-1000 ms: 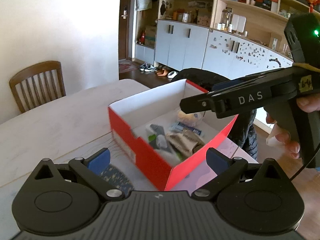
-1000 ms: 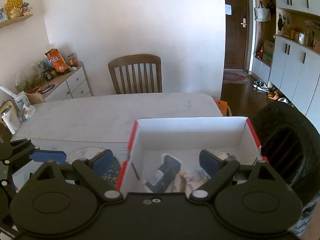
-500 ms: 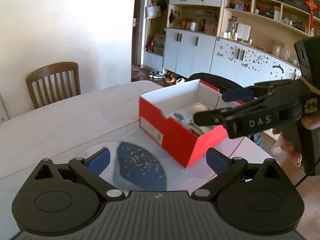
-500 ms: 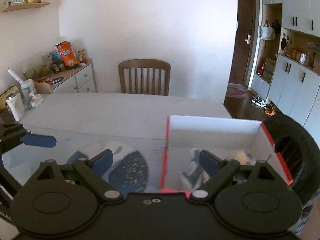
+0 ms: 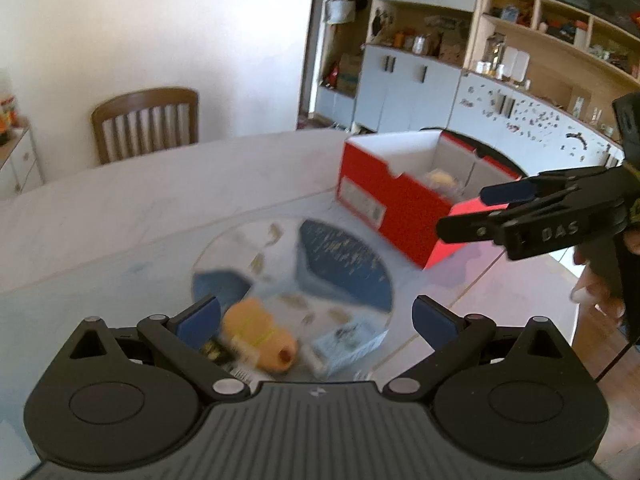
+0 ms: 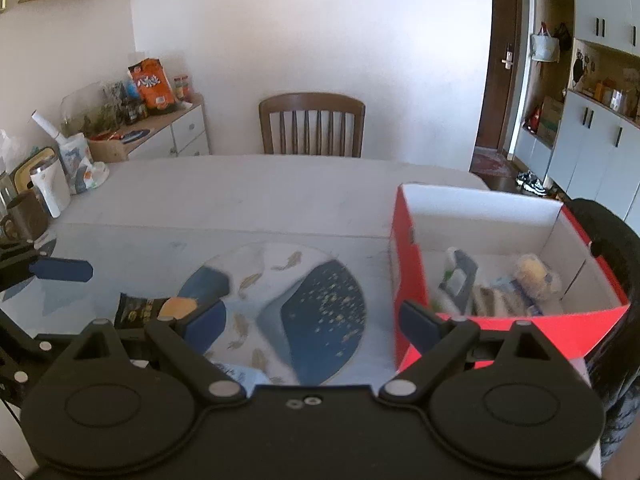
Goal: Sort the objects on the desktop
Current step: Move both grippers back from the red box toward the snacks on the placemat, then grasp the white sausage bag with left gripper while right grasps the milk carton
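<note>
A red box with white inside stands on the table; it also shows in the right wrist view and holds several small items. On a round blue-and-white mat lie a yellow-orange toy, a dark snack packet and a pale blue pack. My left gripper is open and empty, just above the toy and pack. My right gripper is open and empty over the mat, left of the box; it shows in the left wrist view.
A wooden chair stands at the far side of the table. A mug, a white flask and bags crowd the table's left end. A black chair back is behind the box. Cabinets line the right wall.
Both grippers have drawn back from over the box and swung left to the mat. The toy, packet and pack have come into view. Both stay open.
</note>
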